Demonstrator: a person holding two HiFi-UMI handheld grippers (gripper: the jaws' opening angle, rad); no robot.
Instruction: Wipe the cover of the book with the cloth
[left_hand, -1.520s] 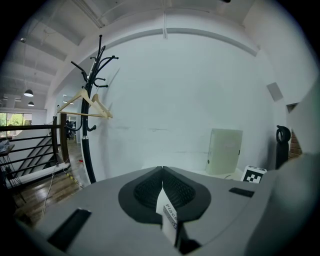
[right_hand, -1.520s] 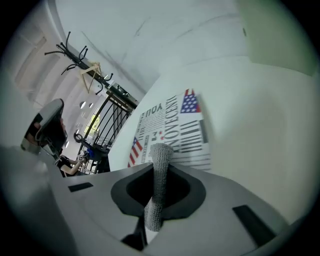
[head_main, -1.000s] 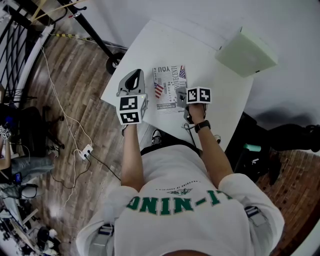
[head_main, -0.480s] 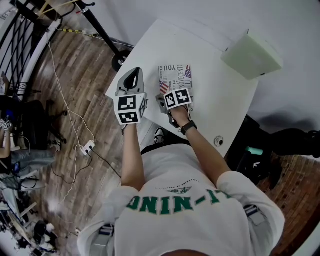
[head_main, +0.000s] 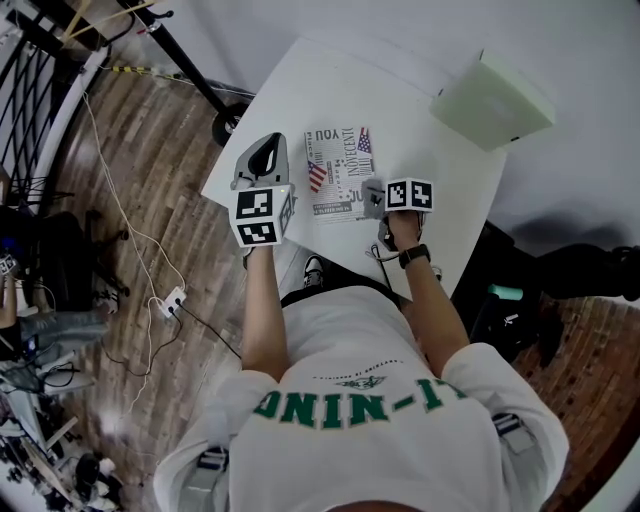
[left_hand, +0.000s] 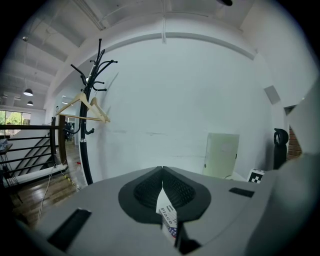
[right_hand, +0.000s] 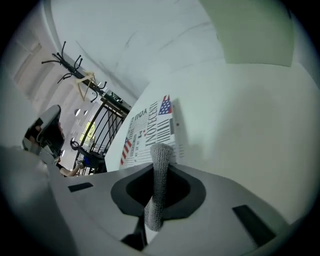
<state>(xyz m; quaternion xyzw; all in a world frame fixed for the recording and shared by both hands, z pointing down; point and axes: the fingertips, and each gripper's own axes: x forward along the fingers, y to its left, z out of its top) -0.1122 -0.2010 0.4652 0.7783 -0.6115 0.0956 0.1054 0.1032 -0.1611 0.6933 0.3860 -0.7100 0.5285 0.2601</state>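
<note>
The book (head_main: 338, 172) lies flat on the white table (head_main: 440, 200), its cover full of black print with small flags. My right gripper (head_main: 374, 196) is at the book's near right corner, shut on a rolled grey cloth (right_hand: 161, 172). The cloth's tip rests by the cover's right edge (right_hand: 150, 130). My left gripper (head_main: 268, 152) sits on the table just left of the book, apart from it. Its jaws are shut, with a small printed paper slip (left_hand: 168, 215) pinched between them. It points level toward the wall.
A pale green box (head_main: 492, 103) stands at the table's far right corner. The table's left edge runs close beside the left gripper. A black coat rack (left_hand: 92, 100) stands beyond that edge. Cables (head_main: 150, 290) trail over the wooden floor.
The right gripper swept left over the book's near part with the cloth, then came back right to the cover's right edge. The left gripper has stayed put.
</note>
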